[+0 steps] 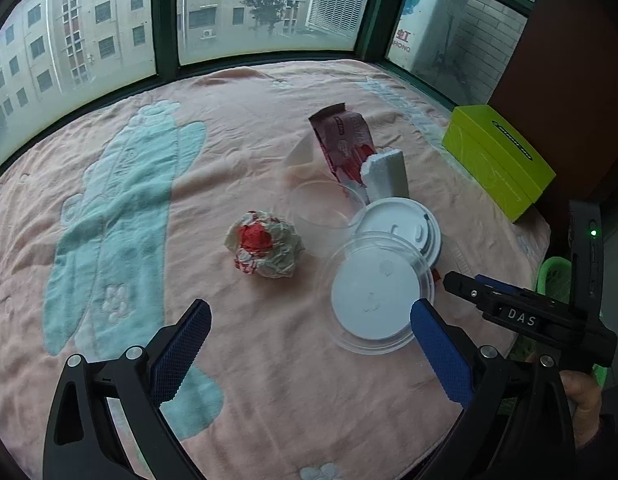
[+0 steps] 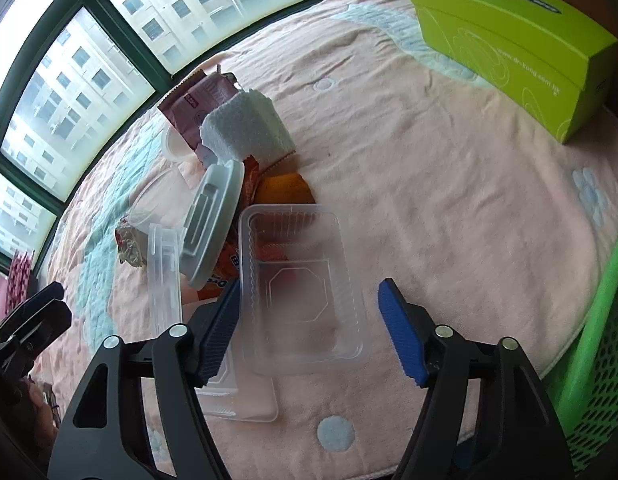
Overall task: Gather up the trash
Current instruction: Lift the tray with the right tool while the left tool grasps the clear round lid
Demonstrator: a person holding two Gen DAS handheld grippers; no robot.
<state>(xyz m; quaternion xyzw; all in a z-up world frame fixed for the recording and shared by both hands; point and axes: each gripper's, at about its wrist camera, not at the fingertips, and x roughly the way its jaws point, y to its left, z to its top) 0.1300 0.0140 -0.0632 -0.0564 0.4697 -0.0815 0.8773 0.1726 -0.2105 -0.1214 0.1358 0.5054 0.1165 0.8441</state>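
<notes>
Trash lies on a pink blanket (image 1: 269,360). In the left wrist view I see a crumpled red-and-white paper ball (image 1: 265,245), a clear cup (image 1: 323,210), a clear round lid (image 1: 375,292), a white lid (image 1: 401,226), a foam block (image 1: 385,174) and a pink wrapper (image 1: 345,140). My left gripper (image 1: 309,332) is open above the blanket, near the paper ball and clear lid. My right gripper (image 2: 309,312) is open around a clear rectangular plastic tray (image 2: 301,288); contact cannot be told. An orange wrapper (image 2: 225,268) lies beneath the white lid (image 2: 213,220).
A lime-green tissue box (image 1: 497,160) sits at the blanket's far right, also in the right wrist view (image 2: 509,44). A green mesh basket (image 2: 593,360) stands beside the right edge. Windows run along the far side. Another flat clear tray (image 2: 245,400) lies under the right gripper.
</notes>
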